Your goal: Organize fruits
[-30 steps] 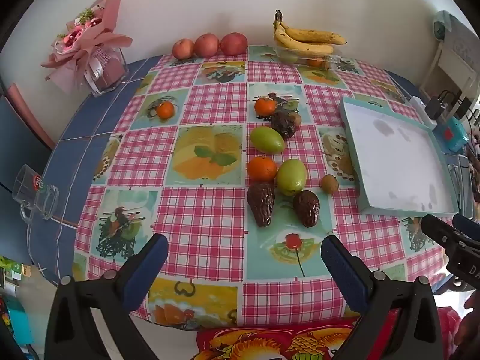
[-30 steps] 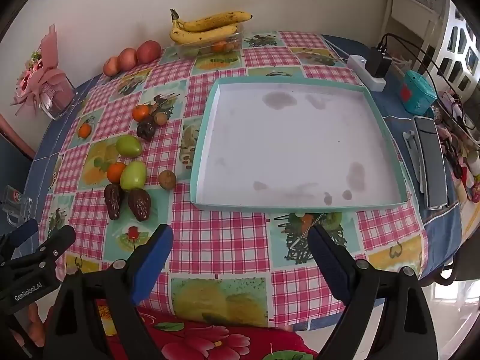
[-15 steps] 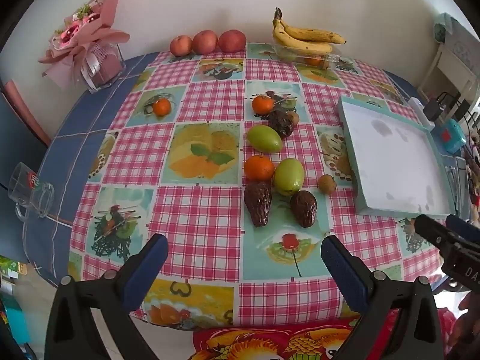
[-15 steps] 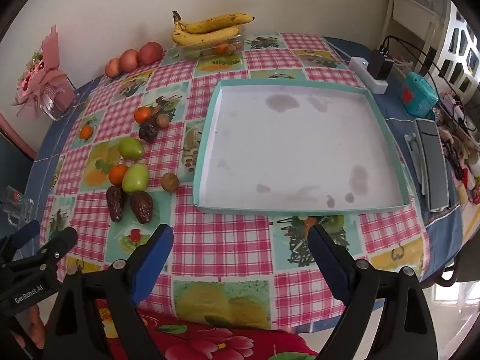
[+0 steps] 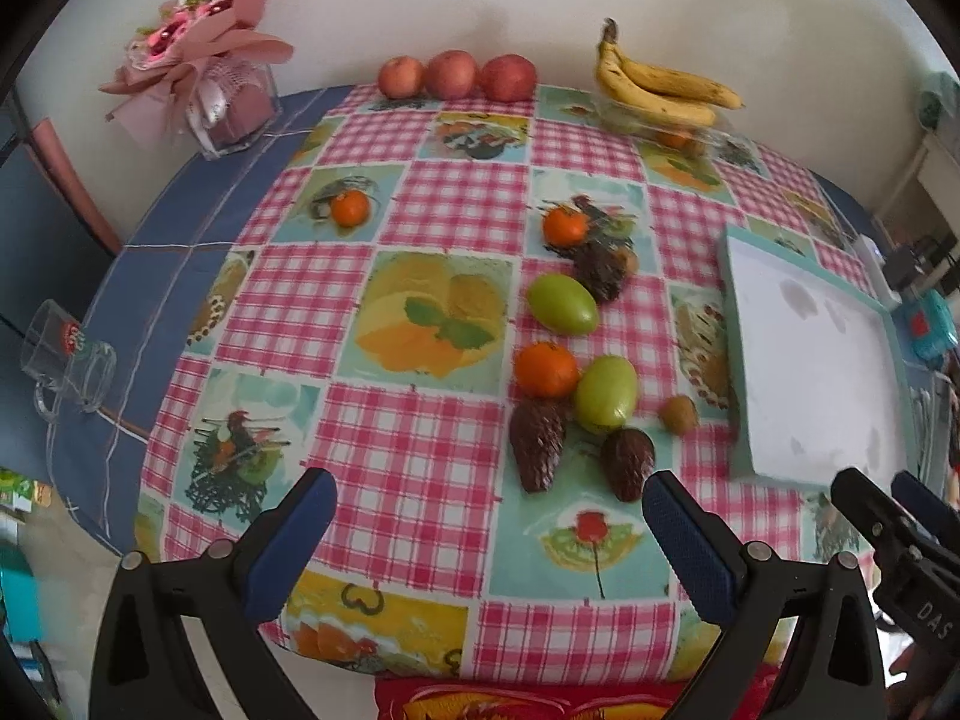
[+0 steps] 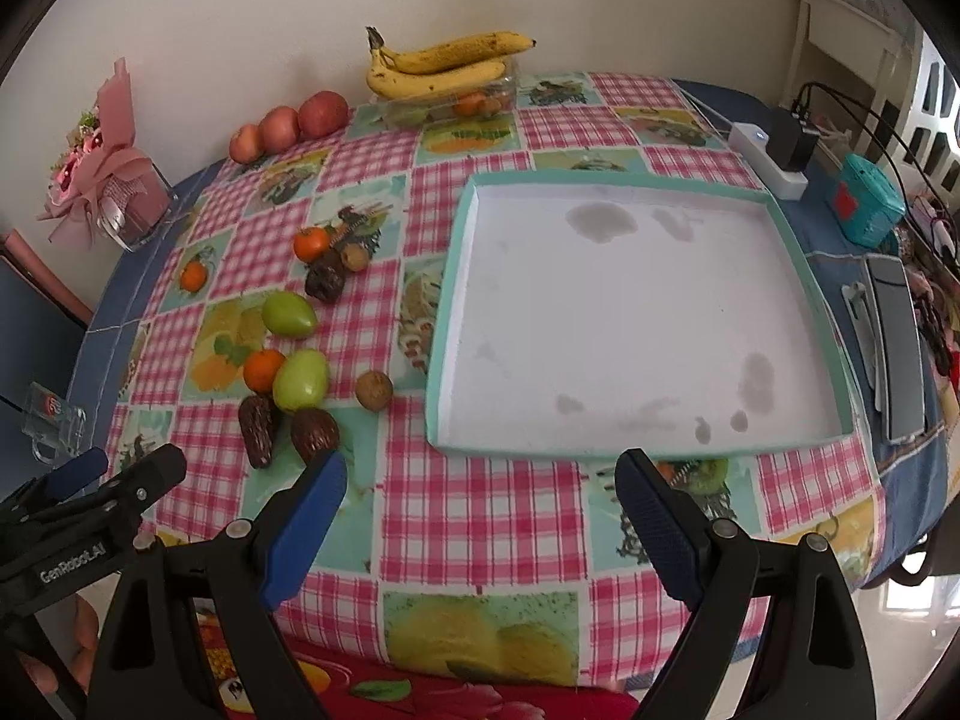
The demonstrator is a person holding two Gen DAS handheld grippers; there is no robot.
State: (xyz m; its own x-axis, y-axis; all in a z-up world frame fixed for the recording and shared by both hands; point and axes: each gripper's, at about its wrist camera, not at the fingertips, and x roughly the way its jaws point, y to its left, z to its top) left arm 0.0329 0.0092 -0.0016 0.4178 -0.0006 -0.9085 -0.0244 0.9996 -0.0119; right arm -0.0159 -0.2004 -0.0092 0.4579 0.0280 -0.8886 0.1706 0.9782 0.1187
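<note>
A cluster of fruit lies mid-table: two green mangoes (image 5: 605, 391) (image 5: 561, 303), oranges (image 5: 545, 369), dark scaly fruits (image 5: 537, 438) (image 5: 627, 461) and a small brown kiwi (image 5: 678, 414). A lone orange (image 5: 349, 207) lies further left. The cluster also shows in the right wrist view (image 6: 300, 381). An empty white tray with a teal rim (image 6: 447, 300) sits to the right of the fruit. My left gripper (image 5: 489, 531) is open and empty above the near table edge, just short of the dark fruits. My right gripper (image 6: 480, 507) is open and empty in front of the tray.
Three apples (image 5: 456, 75) and bananas on a clear box (image 5: 660, 90) stand at the back wall. A pink bouquet (image 5: 204, 78) is at back left, a glass mug (image 5: 66, 354) at the left edge. A power strip (image 6: 774, 165), teal box (image 6: 864, 198) and remote (image 6: 897, 348) lie right of the tray.
Both grippers have moved slightly forward toward the table; the fruit and tray appear a little nearer. Nothing was gripped or moved.
</note>
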